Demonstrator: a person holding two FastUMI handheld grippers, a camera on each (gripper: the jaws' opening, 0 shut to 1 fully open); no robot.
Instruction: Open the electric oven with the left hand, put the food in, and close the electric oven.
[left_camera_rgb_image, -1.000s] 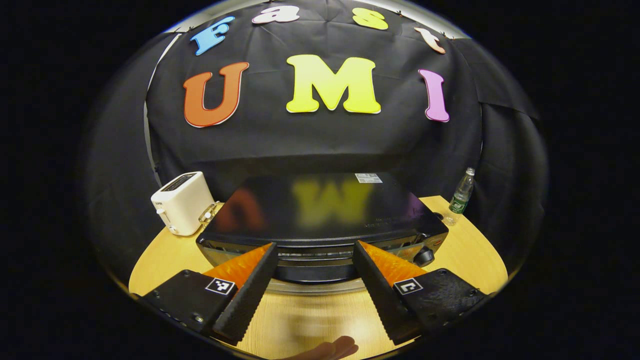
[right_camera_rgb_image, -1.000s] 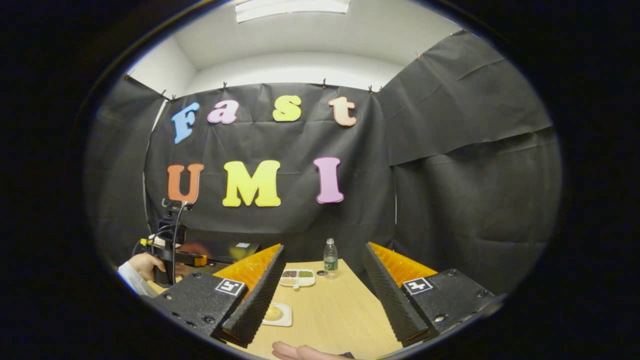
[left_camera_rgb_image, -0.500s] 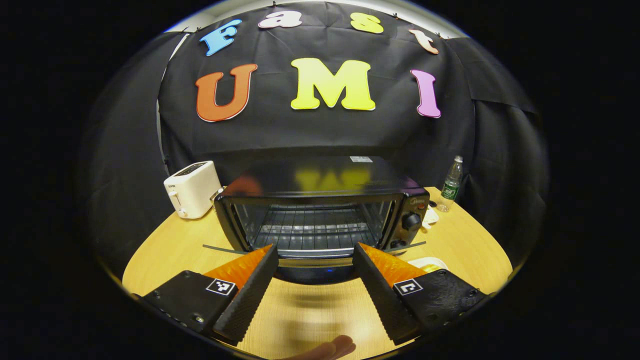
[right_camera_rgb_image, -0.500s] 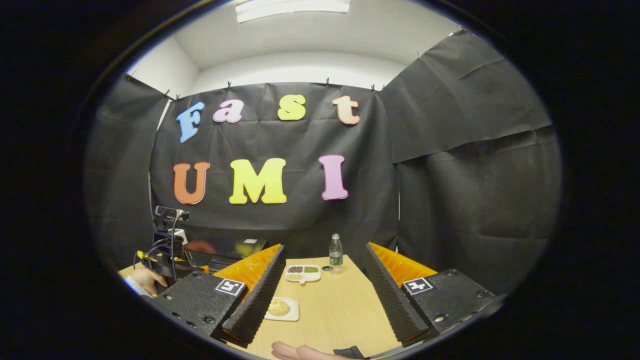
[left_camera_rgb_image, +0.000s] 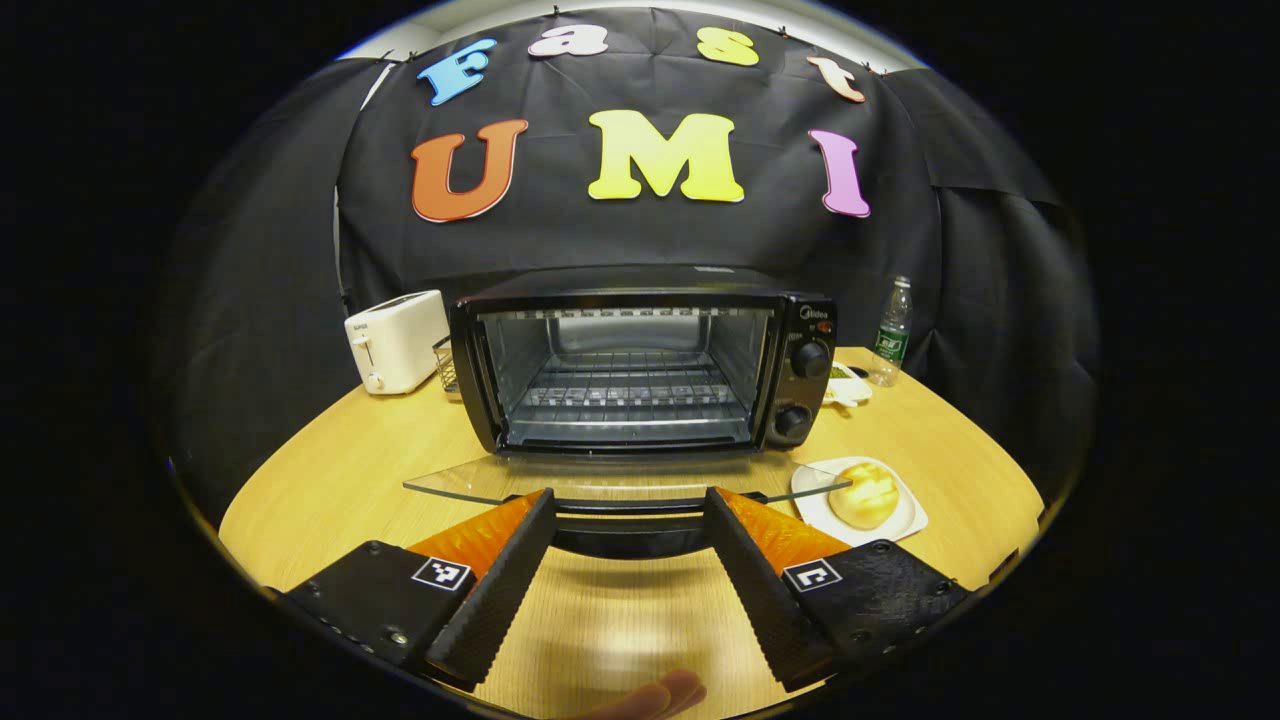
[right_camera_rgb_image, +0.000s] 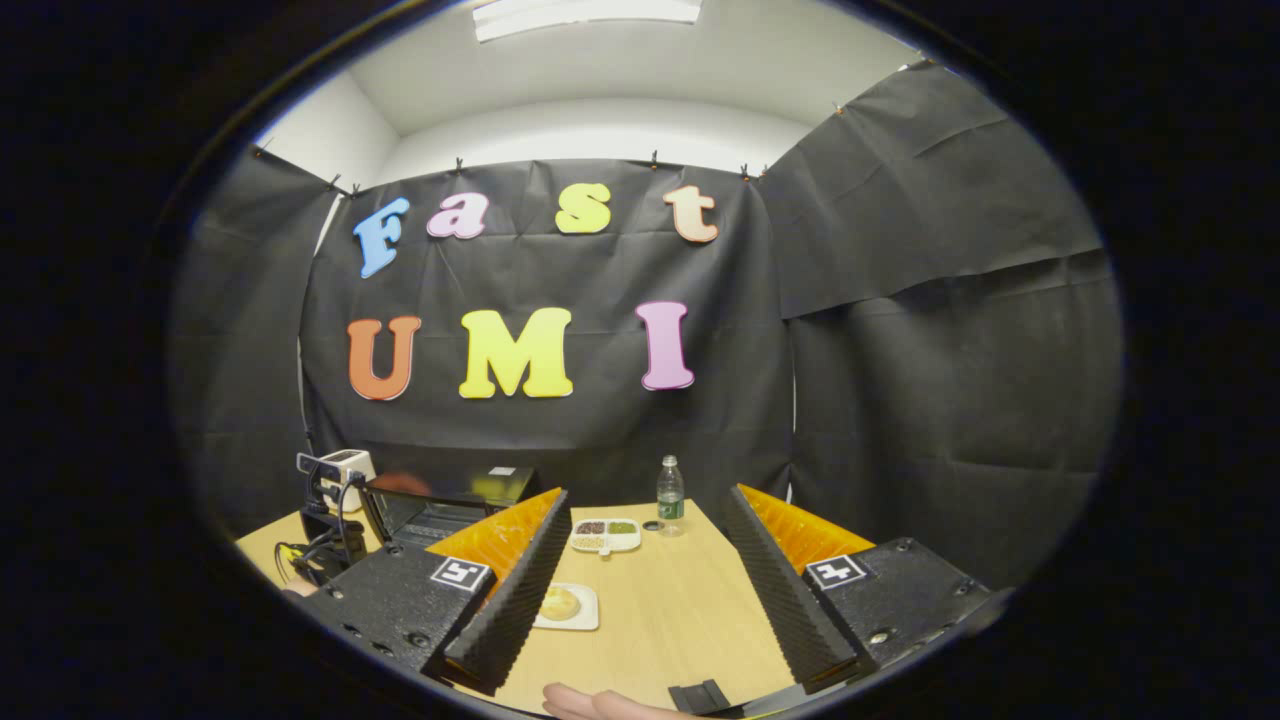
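The black electric oven (left_camera_rgb_image: 640, 370) stands mid-table with its glass door (left_camera_rgb_image: 620, 478) folded down flat toward me, showing the wire rack inside. The door's dark handle (left_camera_rgb_image: 625, 535) lies between the fingers of my left gripper (left_camera_rgb_image: 628, 497), which is open and does not press on it. A round bun (left_camera_rgb_image: 865, 493) sits on a white plate (left_camera_rgb_image: 900, 522) right of the door. In the right gripper view the bun (right_camera_rgb_image: 560, 602) lies just beyond my open right gripper (right_camera_rgb_image: 645, 600), which holds nothing, and the oven (right_camera_rgb_image: 430, 515) is at the left behind the left gripper (right_camera_rgb_image: 325, 525).
A white toaster (left_camera_rgb_image: 395, 340) stands left of the oven. A water bottle (left_camera_rgb_image: 890, 325) and a small divided dish (left_camera_rgb_image: 848, 385) sit behind it on the right; the same dish (right_camera_rgb_image: 605, 534) and bottle (right_camera_rgb_image: 669, 495) appear at the table's far end. A fingertip (left_camera_rgb_image: 655, 695) shows at the bottom edge.
The oven door has swung from part-way down to flat open, as my left gripper dropped and drew back with the handle between its fingers. The right gripper barely moved.
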